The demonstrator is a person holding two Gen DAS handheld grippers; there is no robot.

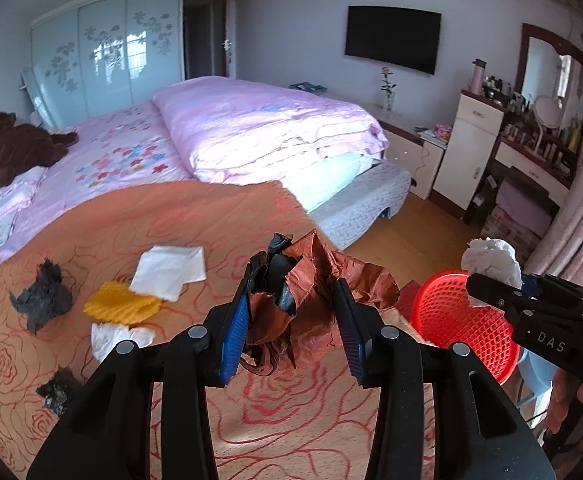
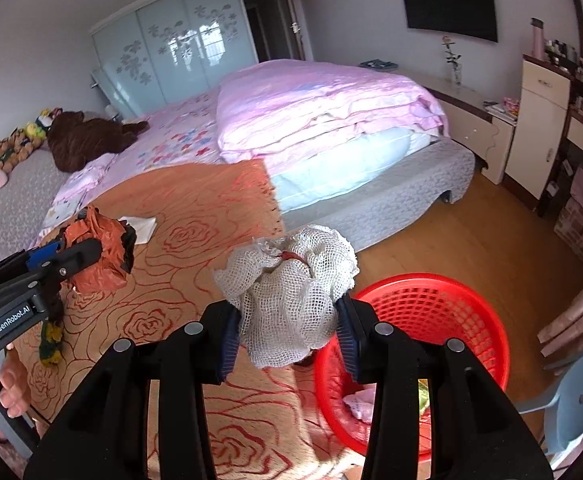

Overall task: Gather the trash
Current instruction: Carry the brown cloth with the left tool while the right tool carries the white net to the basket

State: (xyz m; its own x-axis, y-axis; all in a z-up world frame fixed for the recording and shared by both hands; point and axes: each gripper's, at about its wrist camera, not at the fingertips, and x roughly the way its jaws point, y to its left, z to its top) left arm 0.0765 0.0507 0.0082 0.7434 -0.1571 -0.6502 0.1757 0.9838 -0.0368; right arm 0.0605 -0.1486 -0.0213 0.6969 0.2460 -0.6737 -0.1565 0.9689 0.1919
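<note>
Nearest in the right wrist view, the right gripper [image 2: 289, 332] has its jaws closed partway on a wad of white mesh cloth [image 2: 291, 280], which bulges up and out above the blue pads. The red basket [image 2: 467, 316] lies just to the right of and below that wad, its near-left rim already under the right jaw; a pale scrap sits at its bottom. Judging by this, the coming move turns on a short shift rightward and down: the cloth is beside the opening rather than squarely over it, and the right gripper is the nearer of the two to the basket.

In the left wrist view, the left gripper [image 1: 295, 320] has its jaws pinched on a crumpled brown-and-black plastic bag [image 1: 311, 292], held above the orange rose-patterned blanket [image 1: 131, 208]. The basket lies to its right, past the right gripper, so this bag probably waits its turn.

Farther left on the blanket more trash lies loose: a white tissue pad [image 1: 169, 272], a yellow foam wrapper [image 1: 121, 304] touching its near edge, a crumpled white tissue [image 1: 115, 338] just nearer, and two black scraps, one at the left [image 1: 43, 298] and one nearer [image 1: 57, 390]. All are well apart from the basket.

Beyond the blanket, a folded pink duvet [image 1: 267, 128] lies on the bed, with a wardrobe and a wall television behind.
</note>
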